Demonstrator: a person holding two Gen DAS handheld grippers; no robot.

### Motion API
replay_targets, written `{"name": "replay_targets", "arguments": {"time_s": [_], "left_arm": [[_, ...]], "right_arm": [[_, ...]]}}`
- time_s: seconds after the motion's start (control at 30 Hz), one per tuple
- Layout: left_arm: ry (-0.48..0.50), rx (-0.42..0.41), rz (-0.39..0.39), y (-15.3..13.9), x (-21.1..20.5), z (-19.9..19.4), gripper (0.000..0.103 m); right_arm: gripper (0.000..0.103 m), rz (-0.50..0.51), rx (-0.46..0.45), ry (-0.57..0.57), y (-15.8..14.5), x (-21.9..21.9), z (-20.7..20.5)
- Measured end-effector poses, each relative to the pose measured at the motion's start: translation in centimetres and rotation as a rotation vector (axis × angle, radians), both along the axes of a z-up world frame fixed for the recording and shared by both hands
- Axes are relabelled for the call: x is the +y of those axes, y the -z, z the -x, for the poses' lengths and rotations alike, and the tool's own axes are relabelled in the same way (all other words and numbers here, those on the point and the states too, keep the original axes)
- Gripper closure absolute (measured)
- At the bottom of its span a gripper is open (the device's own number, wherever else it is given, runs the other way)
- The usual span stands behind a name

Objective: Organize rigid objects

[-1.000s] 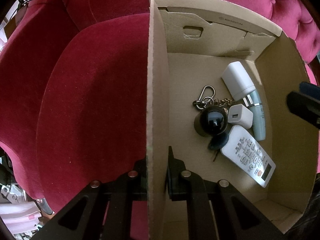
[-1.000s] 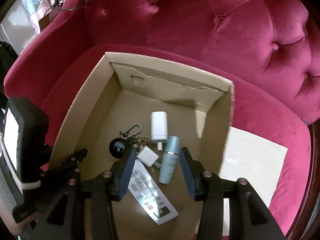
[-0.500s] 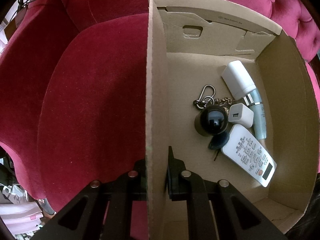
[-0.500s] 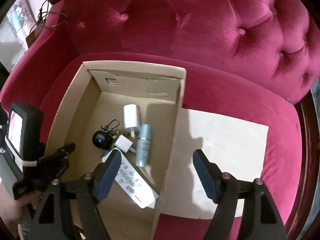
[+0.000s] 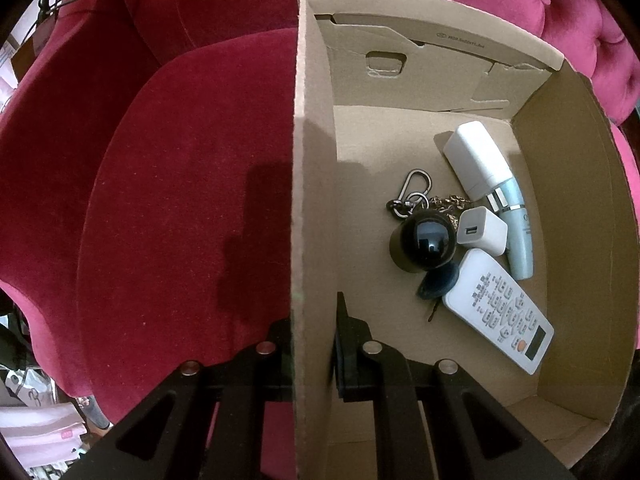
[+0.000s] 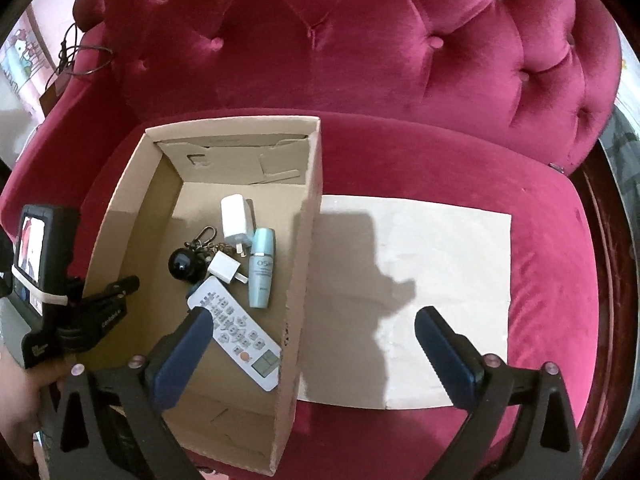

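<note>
1. The cardboard box (image 6: pixel 304 240) sat on the red velvet seat (image 6: pixel 440 152), its long axis running away from me, with a flat cardboard sheet (image 6: pixel 440 264) just beside its right wall.
2. My left gripper (image 5: pixel 314 344) was clamped on the box's left wall, jaws together on the cardboard.
3. My right gripper (image 6: pixel 316 344) hung over the right wall, jaws opening with nothing pressed between them.
4. The remote (image 6: pixel 236 332), the bottle (image 6: pixel 261 268), the chargers and the keychain ball (image 6: pixel 183 265) lay inside, down-left of my right jaws; that hand was nearer.
</note>
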State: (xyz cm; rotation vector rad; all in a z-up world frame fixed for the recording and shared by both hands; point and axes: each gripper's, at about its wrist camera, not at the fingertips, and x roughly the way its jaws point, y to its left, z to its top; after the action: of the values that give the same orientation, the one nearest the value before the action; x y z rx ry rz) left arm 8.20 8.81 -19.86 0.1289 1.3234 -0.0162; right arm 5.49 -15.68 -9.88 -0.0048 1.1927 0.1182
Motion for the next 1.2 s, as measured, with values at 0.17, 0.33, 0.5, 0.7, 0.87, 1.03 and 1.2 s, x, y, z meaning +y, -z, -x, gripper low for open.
{"name": "replay_targets", "arguments": {"time_s": [0.17, 0.33, 0.5, 0.7, 0.87, 1.03, 1.2], "left_arm": [[-0.002, -0.002, 0.001, -0.1, -0.1, 0.1, 0.091], [0.002, -0.006, -0.016, -0.1, -0.3, 0.1, 0.091], [-0.006, -0.006, -0.027, 0.0, -0.7, 0.1, 0.090], [-0.008, -0.010, -0.058, 0.0, -1.2, 0.1, 0.089], [-0.015, -0.012, -0.067, -0.2, -1.5, 0.4, 0.080], [-0.026, -0.052, -0.077, -1.5, -2.0, 1.2, 0.010], [-0.027, -0.106, -0.050, -3.5, -2.7, 2.8, 0.000]], "right_arm": [[0.000, 0.004, -0.011, 0.007, -0.6, -0.4, 0.6], [0.000, -0.006, -0.012, 0.020, -0.8, -0.9, 1.0], [0.000, -0.013, -0.014, 0.027, -1.1, -1.5, 1.3], [0.000, -0.020, -0.029, 0.026, -1.4, -1.7, 2.0], [0.000, -0.027, -0.039, 0.024, -1.7, -2.0, 2.4], [0.000, -0.037, -0.044, 0.024, -1.9, -2.3, 2.8], [0.000, -0.044, -0.058, 0.019, -2.4, -2.4, 3.6]]}}
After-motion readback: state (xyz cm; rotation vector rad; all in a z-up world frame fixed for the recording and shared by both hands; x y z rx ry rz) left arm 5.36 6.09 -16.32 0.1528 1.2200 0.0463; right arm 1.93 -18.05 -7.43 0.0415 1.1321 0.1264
